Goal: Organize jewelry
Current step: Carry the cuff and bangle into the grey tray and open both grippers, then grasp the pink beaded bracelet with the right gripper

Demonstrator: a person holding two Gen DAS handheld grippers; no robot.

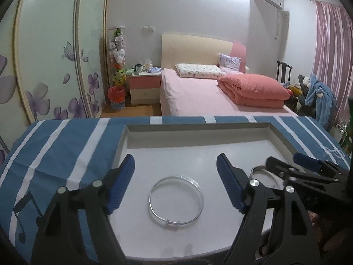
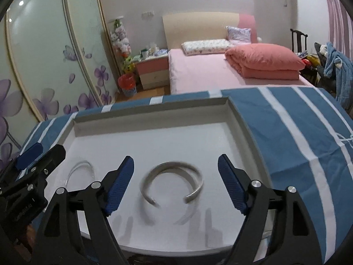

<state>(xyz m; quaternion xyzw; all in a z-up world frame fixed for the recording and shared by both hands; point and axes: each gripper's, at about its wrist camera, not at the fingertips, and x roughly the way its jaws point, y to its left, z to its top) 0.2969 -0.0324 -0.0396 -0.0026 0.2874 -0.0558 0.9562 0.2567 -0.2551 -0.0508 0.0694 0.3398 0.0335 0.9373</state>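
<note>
A thin silver bangle [image 1: 175, 201] lies flat in a shallow white tray [image 1: 198, 127]. My left gripper [image 1: 175, 183] is open, its blue fingers either side of the bangle, just above it. A wider open silver cuff [image 2: 172, 182] lies in the same tray [image 2: 152, 107]. My right gripper [image 2: 175, 182] is open, its fingers either side of the cuff. The cuff [image 1: 263, 175] shows partly behind the right gripper [image 1: 289, 165] in the left wrist view. The thin bangle [image 2: 80, 172] and the left gripper [image 2: 42, 152] show at the left of the right wrist view.
The tray sits on a blue and white striped cloth [image 1: 61, 152] that covers the table. Beyond the table edge are a pink bed [image 1: 198, 92], a nightstand [image 1: 144, 87] and a flowered wardrobe [image 1: 50, 66]. A chair with blue clothing [image 1: 317, 97] stands at the right.
</note>
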